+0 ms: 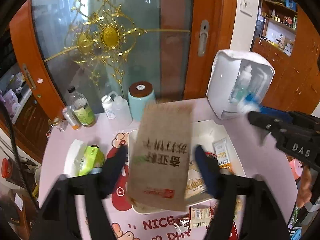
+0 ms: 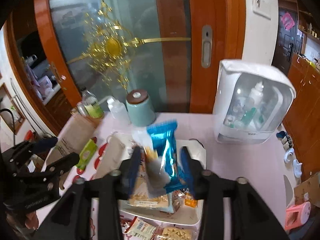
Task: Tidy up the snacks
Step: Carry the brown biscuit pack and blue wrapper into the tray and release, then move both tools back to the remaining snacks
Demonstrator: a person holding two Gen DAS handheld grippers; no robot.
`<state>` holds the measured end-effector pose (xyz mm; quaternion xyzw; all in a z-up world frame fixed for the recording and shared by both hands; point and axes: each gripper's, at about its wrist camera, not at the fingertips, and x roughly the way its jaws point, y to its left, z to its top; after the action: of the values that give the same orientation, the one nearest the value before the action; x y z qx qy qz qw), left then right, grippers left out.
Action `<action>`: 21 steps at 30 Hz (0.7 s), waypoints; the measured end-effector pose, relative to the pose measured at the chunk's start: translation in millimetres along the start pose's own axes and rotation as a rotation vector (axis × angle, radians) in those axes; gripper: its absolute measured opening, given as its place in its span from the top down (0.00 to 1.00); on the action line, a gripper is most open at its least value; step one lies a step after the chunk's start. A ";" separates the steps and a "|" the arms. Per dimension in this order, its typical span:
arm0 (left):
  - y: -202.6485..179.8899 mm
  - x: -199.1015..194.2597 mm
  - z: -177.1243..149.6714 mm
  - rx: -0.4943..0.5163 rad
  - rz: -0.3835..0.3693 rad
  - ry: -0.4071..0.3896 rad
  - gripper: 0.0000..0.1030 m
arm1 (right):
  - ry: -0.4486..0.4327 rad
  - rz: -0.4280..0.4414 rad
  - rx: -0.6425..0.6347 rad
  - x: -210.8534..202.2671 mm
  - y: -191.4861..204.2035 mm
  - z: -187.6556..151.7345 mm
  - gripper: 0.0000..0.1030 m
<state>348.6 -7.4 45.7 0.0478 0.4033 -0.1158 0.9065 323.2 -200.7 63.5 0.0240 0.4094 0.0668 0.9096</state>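
Observation:
A brown paper snack packet (image 1: pixel 162 156) with dark printed characters hangs blurred between the fingers of my left gripper (image 1: pixel 160 149), above a white tray (image 1: pixel 224 126). The jaws stand wide and neither pad presses on it. In the right wrist view a shiny blue snack packet (image 2: pixel 166 146), also blurred, sits between the blue pads of my right gripper (image 2: pixel 161 149), over the same tray (image 2: pixel 202 154). These jaws stand apart and the packet looks loose. The tray holds several wrapped snacks (image 2: pixel 144 198).
A teal jar (image 1: pixel 141 100), bottles (image 1: pixel 84 110) and a white clear-fronted case (image 1: pixel 240 86) stand at the table's back edge, before a glass door. A green packet (image 1: pixel 90 160) lies left of the tray. More snack packs (image 1: pixel 200 218) lie in front on the pink mat.

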 end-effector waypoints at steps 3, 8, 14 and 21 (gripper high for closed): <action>5.0 13.8 -2.6 -0.014 -0.012 0.003 0.07 | 0.021 -0.001 0.027 16.4 -3.1 -4.6 0.33; 7.4 26.0 -7.6 -0.011 0.003 0.024 0.02 | 0.045 0.028 0.072 25.1 -10.7 -14.5 0.30; 6.3 23.2 -13.3 -0.008 -0.003 0.018 0.01 | 0.064 0.021 0.113 24.6 -22.4 -25.6 0.29; 1.5 10.1 -23.4 -0.017 -0.012 0.013 0.01 | 0.077 0.029 0.113 10.8 -26.7 -39.2 0.29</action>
<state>338.7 -3.4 22.5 0.0385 0.4106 -0.1175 0.9034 303.7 -226.1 26.9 0.0787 0.4470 0.0575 0.8892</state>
